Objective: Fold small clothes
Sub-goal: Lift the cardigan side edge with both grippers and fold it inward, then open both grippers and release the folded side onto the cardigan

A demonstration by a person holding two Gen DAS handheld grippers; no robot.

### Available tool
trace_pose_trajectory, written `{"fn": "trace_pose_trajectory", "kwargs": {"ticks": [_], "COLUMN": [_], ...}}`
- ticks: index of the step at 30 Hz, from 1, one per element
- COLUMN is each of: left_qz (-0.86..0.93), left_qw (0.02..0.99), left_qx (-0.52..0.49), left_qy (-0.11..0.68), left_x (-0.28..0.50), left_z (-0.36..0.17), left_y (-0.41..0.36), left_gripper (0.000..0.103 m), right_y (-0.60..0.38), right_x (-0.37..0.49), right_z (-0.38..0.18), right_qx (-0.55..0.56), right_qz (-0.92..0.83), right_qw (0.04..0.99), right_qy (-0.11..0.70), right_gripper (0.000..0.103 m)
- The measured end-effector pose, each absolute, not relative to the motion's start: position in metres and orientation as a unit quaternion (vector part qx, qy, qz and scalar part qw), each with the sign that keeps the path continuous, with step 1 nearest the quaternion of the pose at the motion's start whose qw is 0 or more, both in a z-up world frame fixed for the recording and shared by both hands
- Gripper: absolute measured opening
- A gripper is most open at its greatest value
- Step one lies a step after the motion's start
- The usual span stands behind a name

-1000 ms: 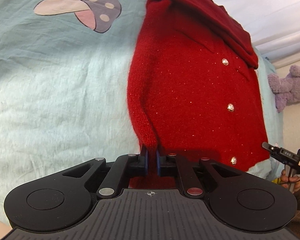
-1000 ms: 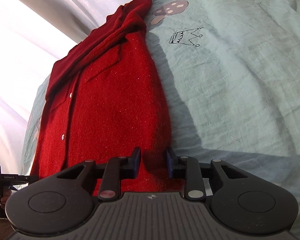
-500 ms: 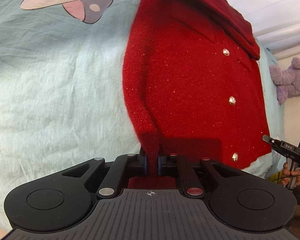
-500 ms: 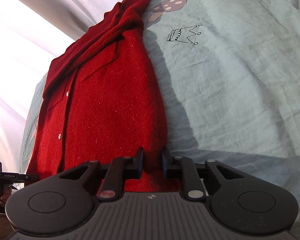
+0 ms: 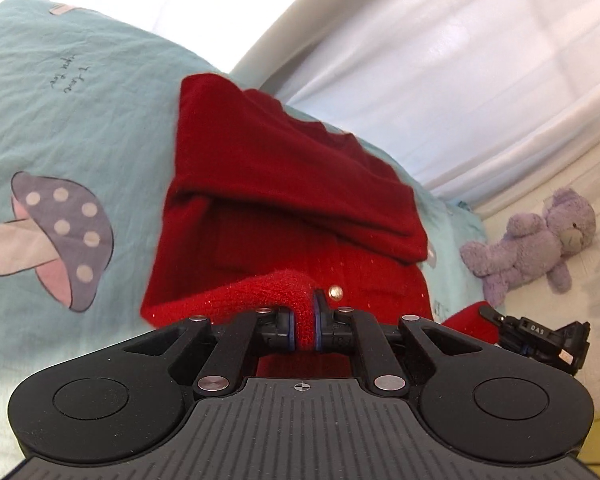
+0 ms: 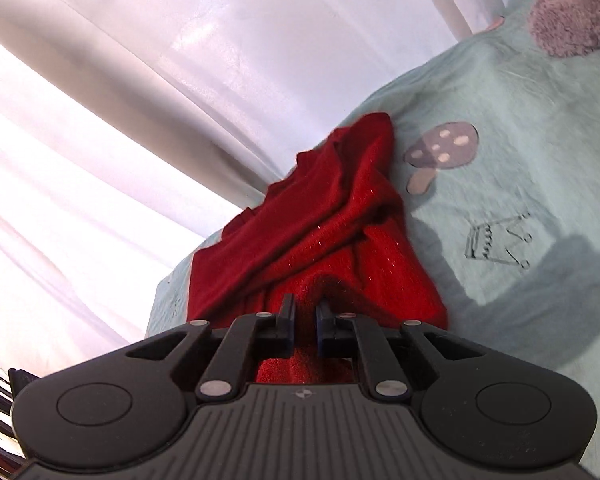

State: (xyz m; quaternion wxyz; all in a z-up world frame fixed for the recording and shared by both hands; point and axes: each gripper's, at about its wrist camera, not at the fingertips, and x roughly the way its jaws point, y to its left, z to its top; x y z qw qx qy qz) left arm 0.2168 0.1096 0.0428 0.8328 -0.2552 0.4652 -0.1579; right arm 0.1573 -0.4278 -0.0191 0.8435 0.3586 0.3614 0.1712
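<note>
Risk first: red knitted cardigan w/ small metal buttons (image 5: 284, 208) is pinched only at its near hem, so a thin bite of fuzzy knit could slip out mid-fold. Left gripper (image 5: 305, 326) has its jaws clamped on a bunched fold of the hem; right gripper (image 6: 304, 326) has jaws that have just been closing and now look pressed together on the hem's other corner (knit sits between them, though the exact bite is hard to see). Cardigan lies on a pale teal bedsheet w/ mushroom print (image 5: 80, 128), far end flat, near end raised off the sheet and doubling over itself. If the two hands travel unevenly, the fold line probably skews and the already rumpled collar end bunches more. Purple plush bear (image 5: 536, 240) sits well apart, no obstacle.
</note>
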Motion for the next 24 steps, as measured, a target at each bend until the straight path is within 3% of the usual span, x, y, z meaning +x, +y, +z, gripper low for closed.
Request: {"fn": "trace_pose_trajectory", "kwargs": {"ticks": [12, 15, 16, 17, 19, 20, 22, 23, 24], "left_qz": [-0.024, 0.019, 0.031, 0.039, 0.048, 0.051, 0.060, 0.061, 0.057], "left_qw": [0.850, 0.860, 0.865, 0.867, 0.872, 0.875, 0.882, 0.885, 0.889], "left_qx": [-0.241, -0.231, -0.223, -0.216, -0.195, -0.187, -0.171, -0.165, -0.157], "left_qy": [0.468, 0.454, 0.449, 0.447, 0.446, 0.443, 0.436, 0.430, 0.426], "left_x": [0.298, 0.306, 0.306, 0.306, 0.303, 0.301, 0.296, 0.294, 0.293], "left_z": [0.008, 0.000, -0.001, -0.002, -0.003, -0.002, 0.001, 0.001, 0.002], "left_y": [0.120, 0.126, 0.128, 0.131, 0.135, 0.137, 0.142, 0.144, 0.145], "left_gripper": [0.013, 0.029, 0.042, 0.049, 0.056, 0.059, 0.069, 0.071, 0.074], "right_y": [-0.418, -0.413, -0.411, -0.410, -0.410, -0.411, -0.413, -0.415, -0.418], "right_x": [0.265, 0.278, 0.279, 0.280, 0.276, 0.274, 0.269, 0.265, 0.262], "right_z": [-0.039, -0.048, -0.049, -0.051, -0.053, -0.052, -0.048, -0.044, -0.040], "right_qx": [0.358, 0.331, 0.323, 0.315, 0.302, 0.295, 0.266, 0.250, 0.237], "right_qz": [0.108, 0.089, 0.085, 0.083, 0.082, 0.078, 0.055, 0.042, 0.037], "right_qw": [0.857, 0.866, 0.868, 0.872, 0.878, 0.882, 0.897, 0.906, 0.914], "right_qy": [0.355, 0.363, 0.366, 0.365, 0.362, 0.360, 0.350, 0.340, 0.327], "right_gripper": [0.009, 0.014, 0.014, 0.015, 0.017, 0.021, 0.040, 0.055, 0.058]}}
